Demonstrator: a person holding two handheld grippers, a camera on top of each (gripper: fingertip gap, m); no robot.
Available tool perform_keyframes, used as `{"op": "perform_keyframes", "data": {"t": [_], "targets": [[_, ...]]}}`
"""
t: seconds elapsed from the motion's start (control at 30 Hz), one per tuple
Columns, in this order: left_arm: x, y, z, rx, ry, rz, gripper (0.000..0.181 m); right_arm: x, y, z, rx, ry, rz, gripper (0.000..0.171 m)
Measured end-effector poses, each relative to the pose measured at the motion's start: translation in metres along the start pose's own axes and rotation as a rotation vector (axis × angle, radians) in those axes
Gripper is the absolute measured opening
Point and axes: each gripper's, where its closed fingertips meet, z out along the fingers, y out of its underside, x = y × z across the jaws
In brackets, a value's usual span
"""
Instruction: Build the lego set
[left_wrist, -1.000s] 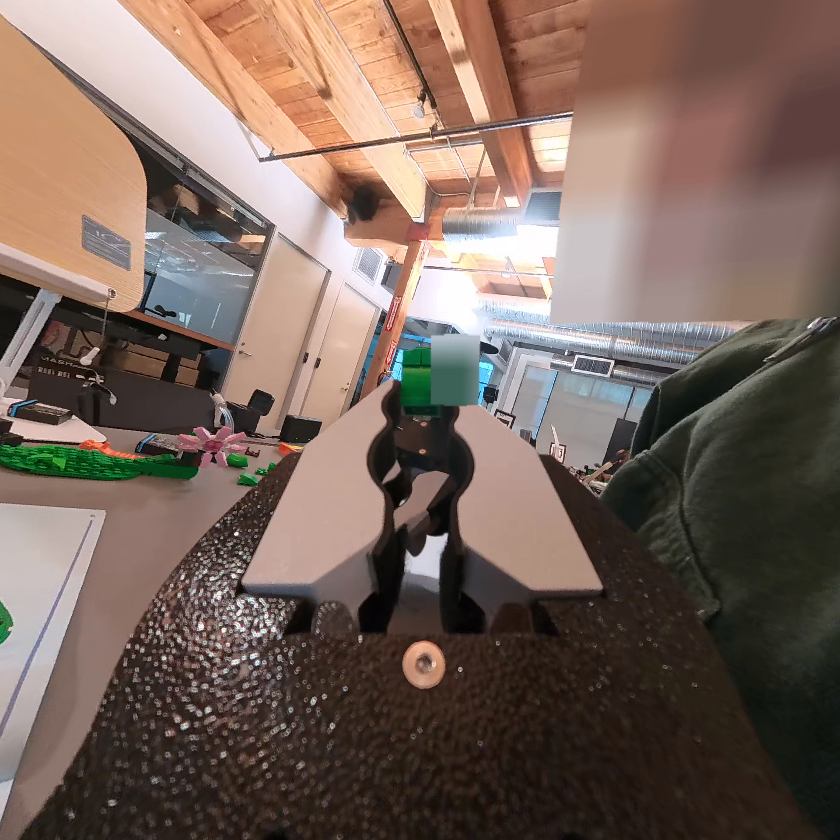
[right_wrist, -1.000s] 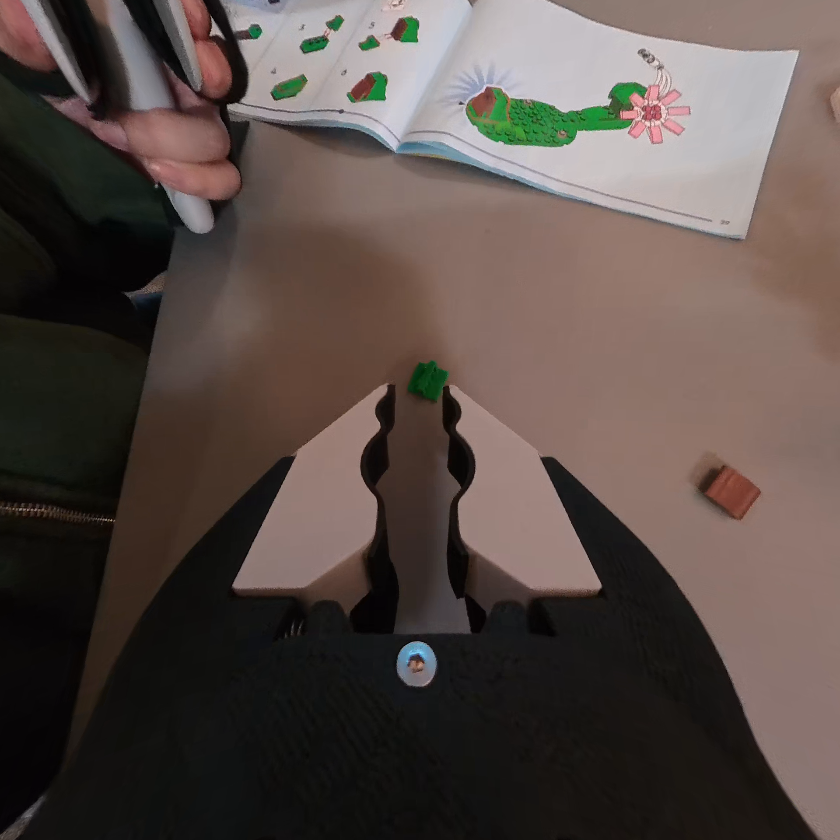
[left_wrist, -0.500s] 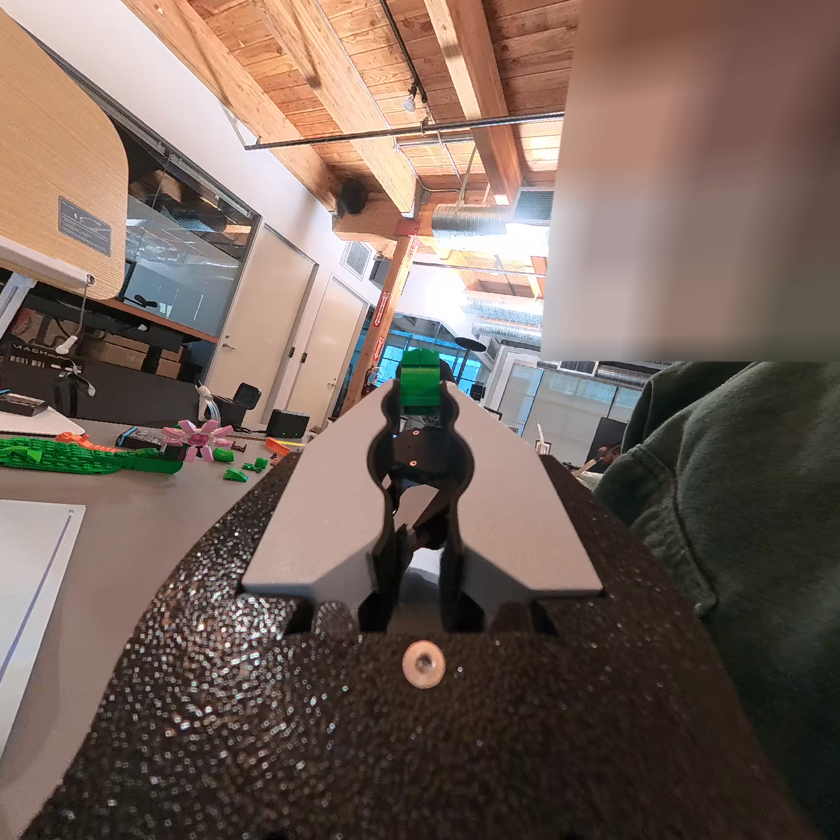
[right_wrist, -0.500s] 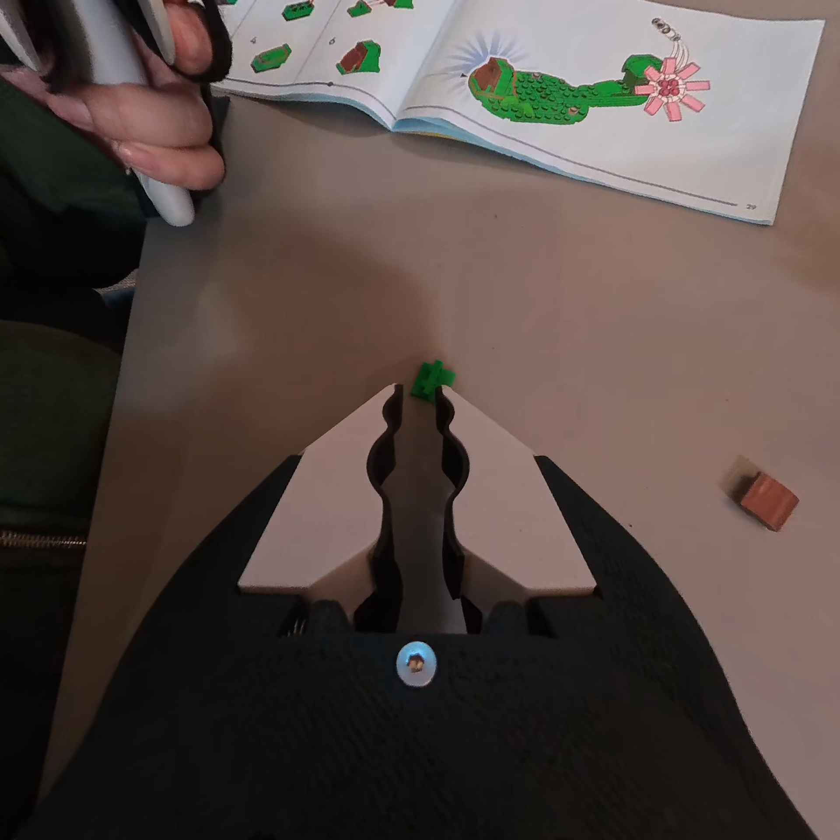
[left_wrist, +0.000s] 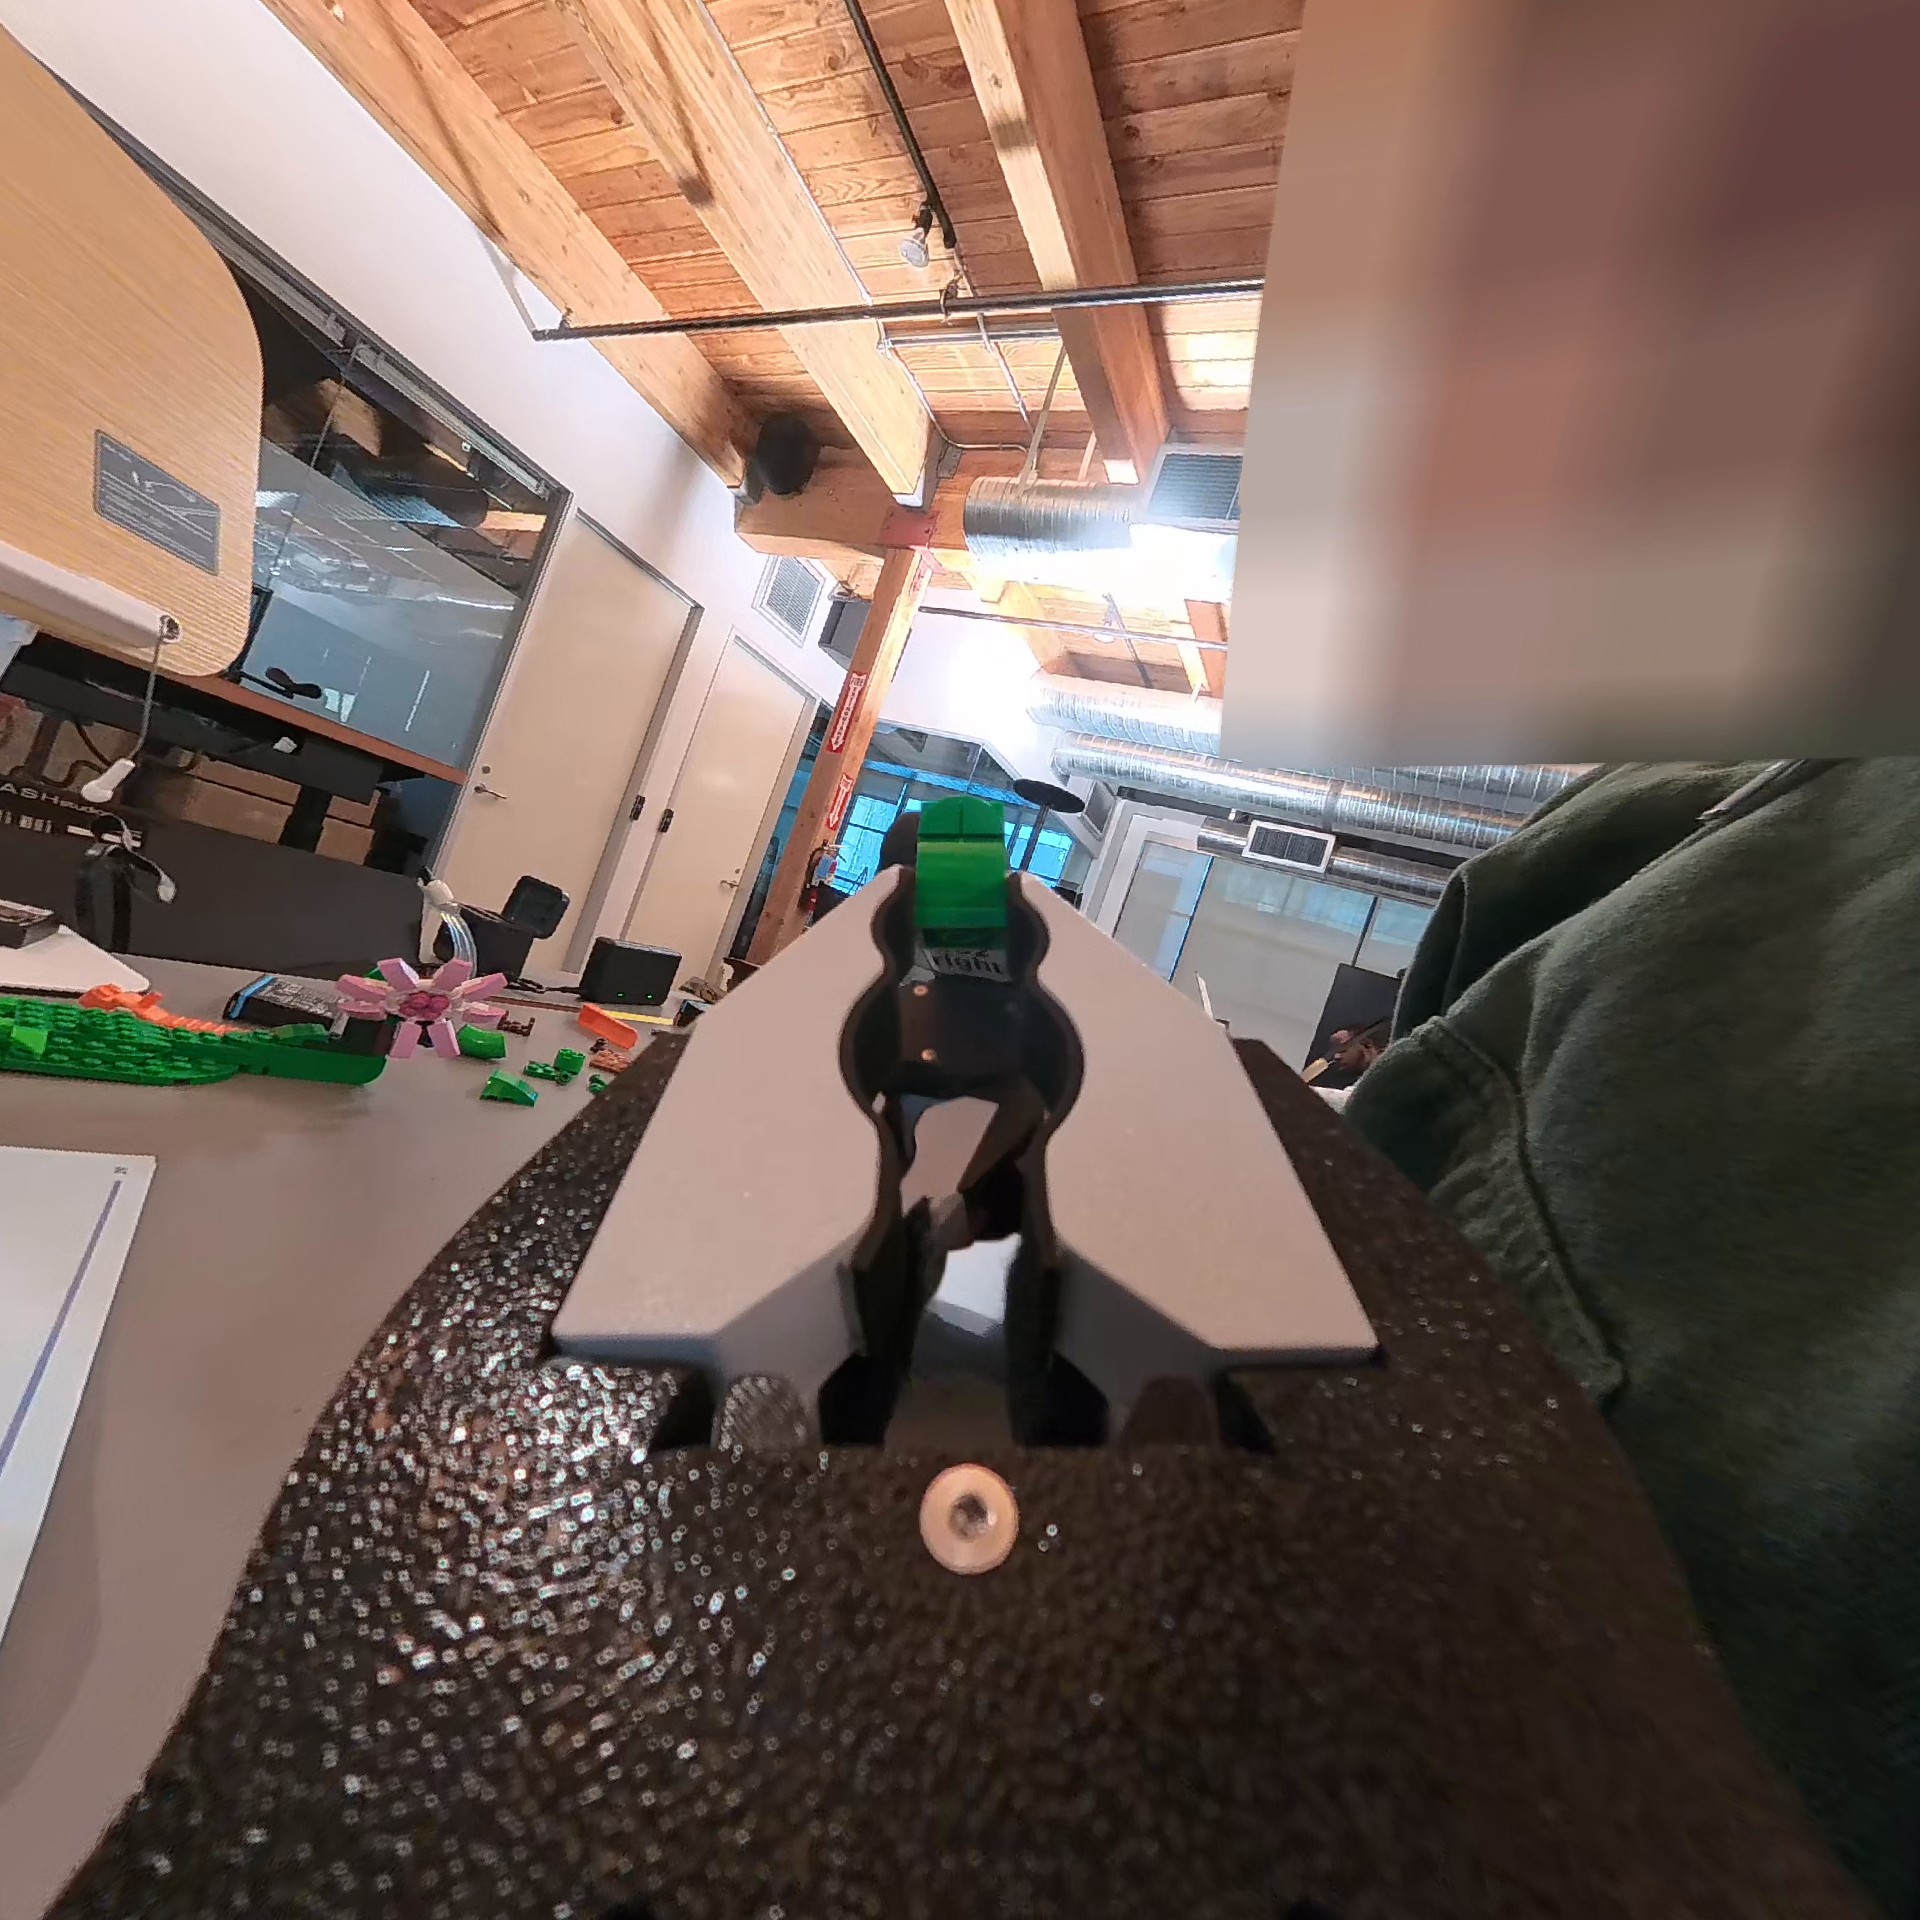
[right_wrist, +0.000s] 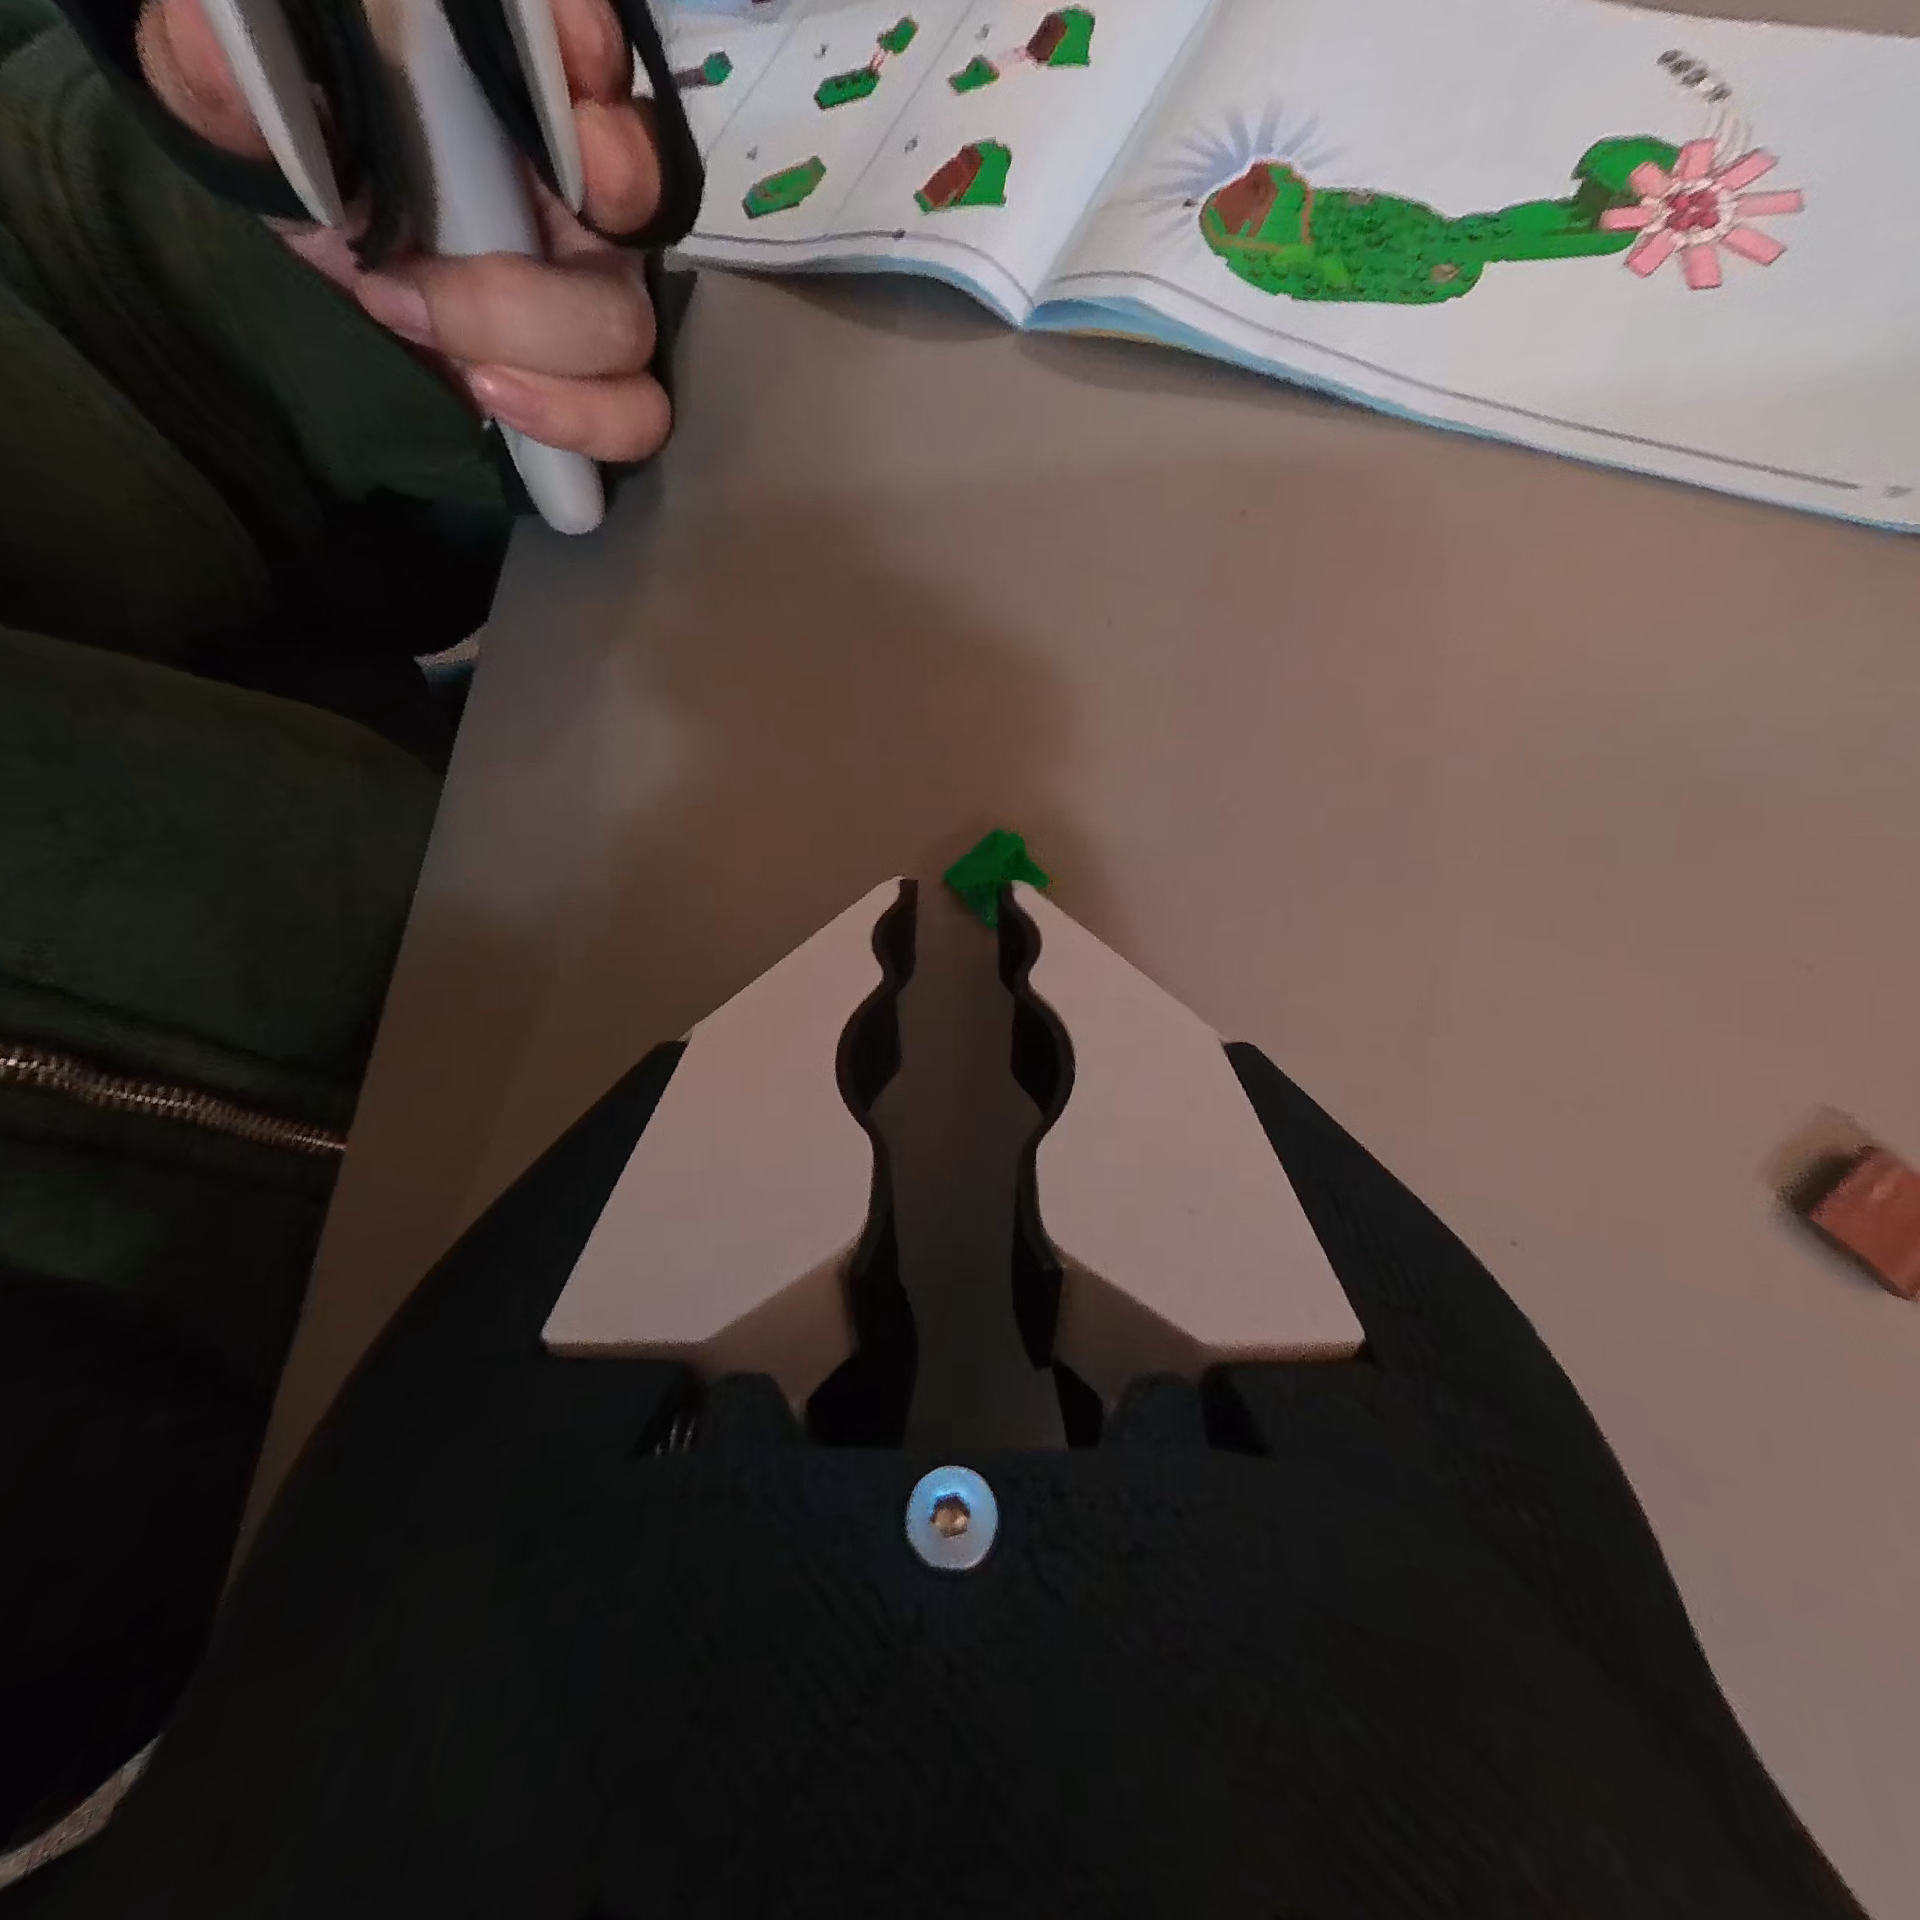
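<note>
While I tilt it up off the table: my left gripper (left_wrist: 961, 883) is clamped on a small green brick stack (left_wrist: 962, 862), which pokes out past the fingertips against the wooden ceiling.
Left fingers: I have them drawn narrow, both pressing the sides of that stack.
Right gripper: my right gripper (right_wrist: 958, 902) points down at the grey table (right_wrist: 1351, 748), its fingers set slightly apart with a slim gap between them and nothing gripped.
Loose green piece: a small green lego piece (right_wrist: 992, 871) lies on the table just at my right fingertips, nearer the right-hand finger; whether that finger touches it I cannot tell.
Brown brick: a brown brick (right_wrist: 1865, 1226) lies on the table well off to the right of my right gripper.
Instruction booklet: open flat at the far side of the table (right_wrist: 1299, 208), beyond the green piece.
Partial build: a long green plate base (left_wrist: 156, 1049) with a pink flower (left_wrist: 421, 1006) at its end sits far across the table, with a few small green pieces (left_wrist: 540, 1075) scattered beside it.
My left hand: seen from the right wrist view, my hand (right_wrist: 499, 260) holds the left tool's handle above the table edge.
</note>
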Motion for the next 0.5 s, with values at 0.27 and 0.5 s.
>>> {"op": "perform_keyframes", "data": {"t": [0.27,0.5], "targets": [[0.001,0.002,0.001,-0.008,0.012,-0.008,0.014,-0.001,-0.012,-0.002,0.038,-0.079,-0.244,0.028],[0.002,0.002,0.001,-0.011,0.024,-0.017,0.014,0.004,0.002,0.009,-0.065,-0.209,-0.321,0.026]]}}
